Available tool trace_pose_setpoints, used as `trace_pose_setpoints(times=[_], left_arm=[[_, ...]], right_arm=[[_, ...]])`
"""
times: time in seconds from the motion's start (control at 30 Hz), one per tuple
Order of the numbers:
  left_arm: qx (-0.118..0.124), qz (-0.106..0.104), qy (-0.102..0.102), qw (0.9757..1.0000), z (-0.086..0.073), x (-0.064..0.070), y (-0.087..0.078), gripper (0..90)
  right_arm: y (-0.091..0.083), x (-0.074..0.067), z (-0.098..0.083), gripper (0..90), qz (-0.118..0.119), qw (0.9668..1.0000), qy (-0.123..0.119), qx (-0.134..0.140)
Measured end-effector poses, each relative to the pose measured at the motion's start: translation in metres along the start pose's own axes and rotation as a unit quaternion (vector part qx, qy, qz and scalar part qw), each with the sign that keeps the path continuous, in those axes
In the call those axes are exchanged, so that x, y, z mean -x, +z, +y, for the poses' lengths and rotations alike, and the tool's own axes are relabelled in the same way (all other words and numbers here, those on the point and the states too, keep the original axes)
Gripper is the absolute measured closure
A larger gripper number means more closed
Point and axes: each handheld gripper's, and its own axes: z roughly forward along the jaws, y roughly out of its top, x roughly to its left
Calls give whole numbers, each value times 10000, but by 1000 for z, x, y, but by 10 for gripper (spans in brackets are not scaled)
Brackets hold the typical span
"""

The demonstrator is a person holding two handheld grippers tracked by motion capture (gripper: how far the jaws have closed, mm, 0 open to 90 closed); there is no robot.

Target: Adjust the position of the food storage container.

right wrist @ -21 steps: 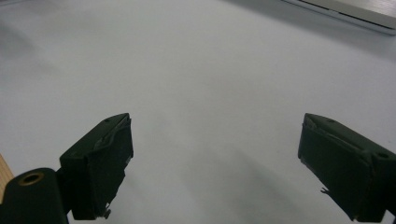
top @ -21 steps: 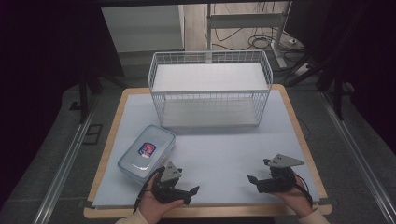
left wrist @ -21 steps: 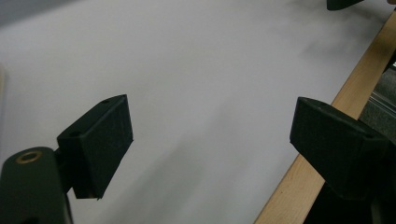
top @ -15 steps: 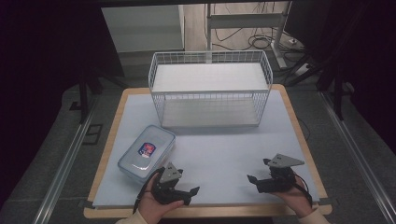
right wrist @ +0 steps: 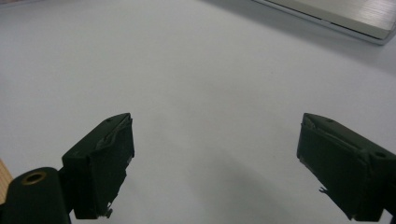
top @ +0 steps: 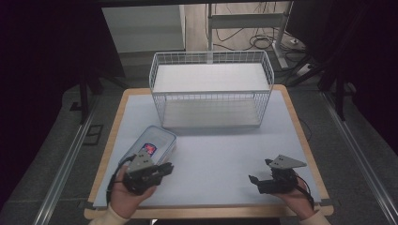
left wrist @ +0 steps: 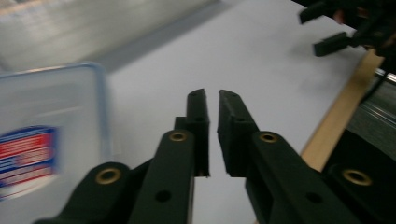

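- The left tool (top: 162,169) sits at the near-left part of the surface (top: 220,154), held in the person's left hand (top: 129,194); its jaws are pressed almost together with a thin slit between them and nothing in the slit, as the left gripper view shows (left wrist: 212,128).
- The clear plastic container (top: 152,146) lies flat on the surface just beyond and to the left of the left tool — a lidded box with a blue rim and a red-and-blue label on top. The tool's tips point past its near-right corner and are not on it.
- In the left gripper view the container (left wrist: 51,140) fills the left side, blurred, close beside the jaws but apart from them.
- The right tool (top: 256,182) is at the near-right part of the surface, in the person's right hand (top: 293,197), with a grey three-cornered plate on top. Its jaws are spread wide — in the right gripper view (right wrist: 215,158) only bare pale surface lies between the two black pads.
- The two tools are well apart, each near the front edge, and the right tool shows at the top right of the left gripper view (left wrist: 348,28).
- A white wire basket (top: 211,61) stands at the far middle of the surface, upright, with its open top up. It is well apart from the container and from both tools.
- The surface is a pale sheet on a board with a wooden edge (top: 206,213).
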Motion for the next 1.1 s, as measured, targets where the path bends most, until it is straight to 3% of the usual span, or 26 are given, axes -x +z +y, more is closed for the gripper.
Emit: trace_pose_setpoints(times=[0.03, 0.07, 0.17, 0.2, 0.23, 0.27, 0.37, 0.4, 0.43, 0.47, 0.5, 0.53, 0.57, 0.6, 0.63, 0.7, 0.83, 1.0, 1.1], left_arm=[[55, 186, -108, 9998, 0, -15, -11, 880], [55, 186, -108, 9998, 0, -15, -11, 890], [178, 488, -538, 9972, -8, -50, -31, 899], [178, 488, -538, 9972, -8, -50, -31, 898], [212, 623, -725, 9952, -14, -67, -37, 899], [212, 623, -725, 9952, -14, -67, -37, 899], [182, 839, -1061, 9906, -26, -93, -42, 899], [182, 839, -1061, 9906, -26, -93, -42, 899], [144, 959, -1209, 9879, -34, -106, -42, 900], [144, 959, -1209, 9879, -34, -106, -42, 900], [86, 1095, -1352, 9847, -42, -117, -42, 900], [86, 1095, -1352, 9847, -42, -117, -42, 900], [59, 1156, -1501, 9819, -51, -128, -41, 900], [59, 1156, -1501, 9819, -51, -128, -41, 900], [1, 1207, -1614, 9795, -59, -138, -39, 900], [-52, 1230, -1741, 9770, -67, -146, -38, 900], [-191, 1283, -1839, 9743, -78, -158, -33, 900], [-326, 1305, -1810, 9743, -87, -162, -25, 900], [-347, 1194, -1906, 9737, -92, -165, -20, 900]], right_arm=[[-1, 0, 0, 116, -9, 10000, 4, 10], [-1, 0, 0, 116, -9, 10000, 4, 10], [0, 1, 1, 117, -34, 10000, 19, -7], [0, 1, 1, 117, -34, 10000, 19, -7], [2, 1, 0, 117, -37, 10000, -2, -44], [2, 1, 0, 117, -37, 10000, -2, -44], [3, 2, 0, 119, -44, 10000, 15, -63], [3, 2, 0, 119, -44, 10000, 15, -63], [2, 3, -1, 120, -65, 10000, 38, -55], [2, 3, -1, 120, -65, 10000, 38, -55], [2, 4, -1, 121, -88, 9999, 53, -55], [2, 4, -1, 121, -88, 9999, 53, -55], [1, 4, -1, 121, -111, 9999, 59, -58], [1, 5, -1, 121, -110, 9999, 66, -52], [1, 5, -1, 121, -110, 9999, 67, -51], [2, 5, -1, 122, -123, 9999, 69, -58], [2, 5, -1, 122, -130, 9999, 70, -79], [2, 7, -2, 123, -137, 9998, 85, -83], [1, 8, -2, 124, -157, 9998, 110, -63]])
